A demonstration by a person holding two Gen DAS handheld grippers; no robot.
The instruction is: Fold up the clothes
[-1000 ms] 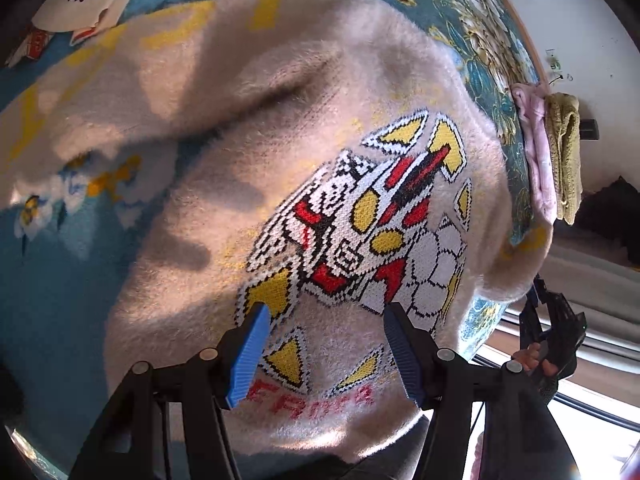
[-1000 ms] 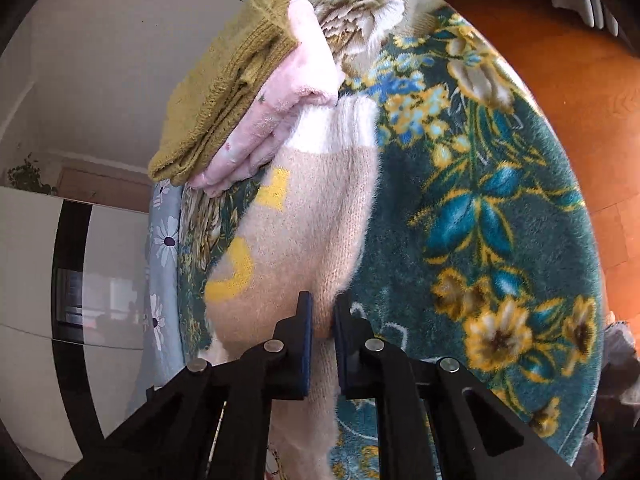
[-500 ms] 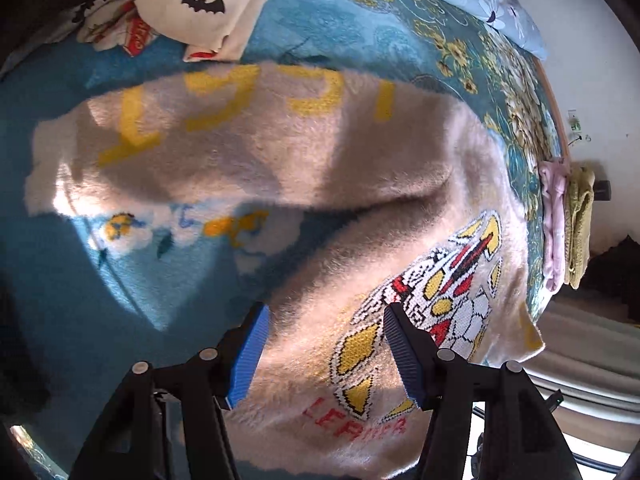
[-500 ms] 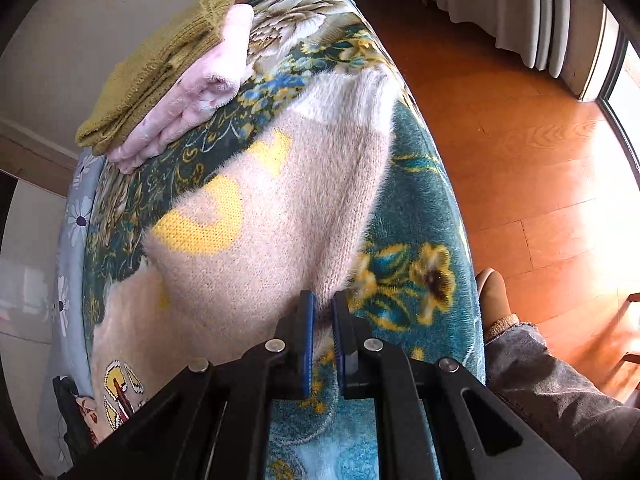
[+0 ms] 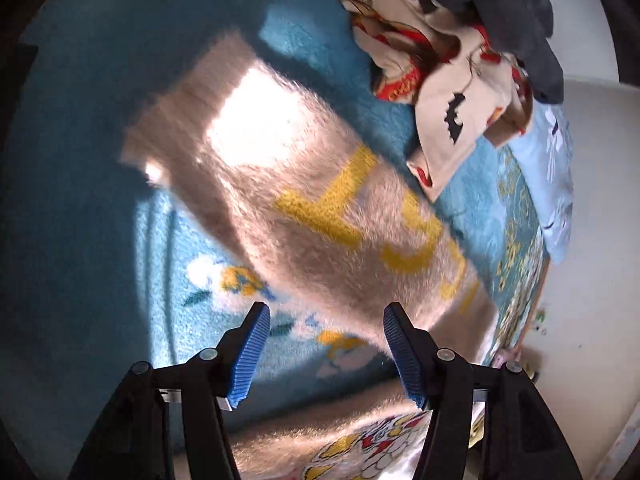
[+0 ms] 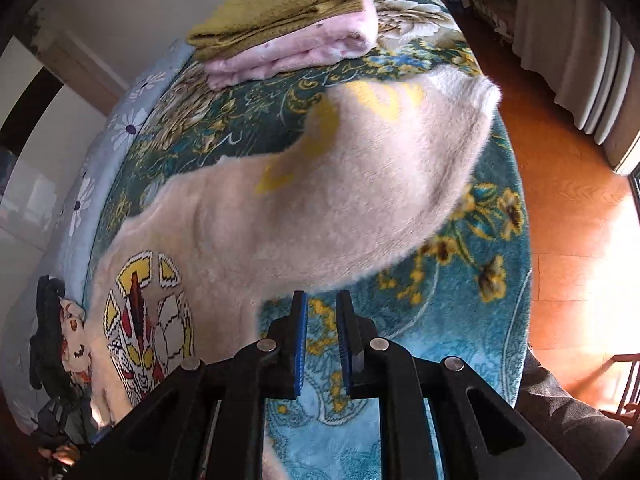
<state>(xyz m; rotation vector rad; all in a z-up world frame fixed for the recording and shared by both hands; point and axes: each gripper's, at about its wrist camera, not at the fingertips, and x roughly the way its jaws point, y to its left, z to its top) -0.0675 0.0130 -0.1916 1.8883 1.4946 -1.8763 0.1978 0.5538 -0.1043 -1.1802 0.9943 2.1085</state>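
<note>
A fluffy beige sweater [image 6: 280,208] lies on the teal flowered blanket [image 6: 460,280], its red, yellow and white graphic [image 6: 144,320] facing up. One sleeve [image 5: 320,208] with yellow letters stretches across the blanket in the left wrist view. My left gripper [image 5: 326,344] hovers open over that sleeve's near edge, nothing between its blue pads [image 5: 252,352]. The other sleeve [image 6: 400,152] is draped just beyond my right gripper [image 6: 322,340]. Its jaws stand a narrow gap apart, and only blanket shows between them.
Unfolded clothes with bat prints [image 5: 448,92] and a dark garment [image 5: 516,12] are heaped at the far end. A folded olive knit [image 6: 288,12] sits on a folded pink item [image 6: 304,52] at the bed's corner. Wooden floor [image 6: 568,208] and a person's grey trouser leg [image 6: 568,420] are at right.
The left gripper swung from the sweater's graphic toward the lettered sleeve, staying open. The right gripper, earlier shut on the other sleeve, has pulled back and the sleeve is out of its jaws.
</note>
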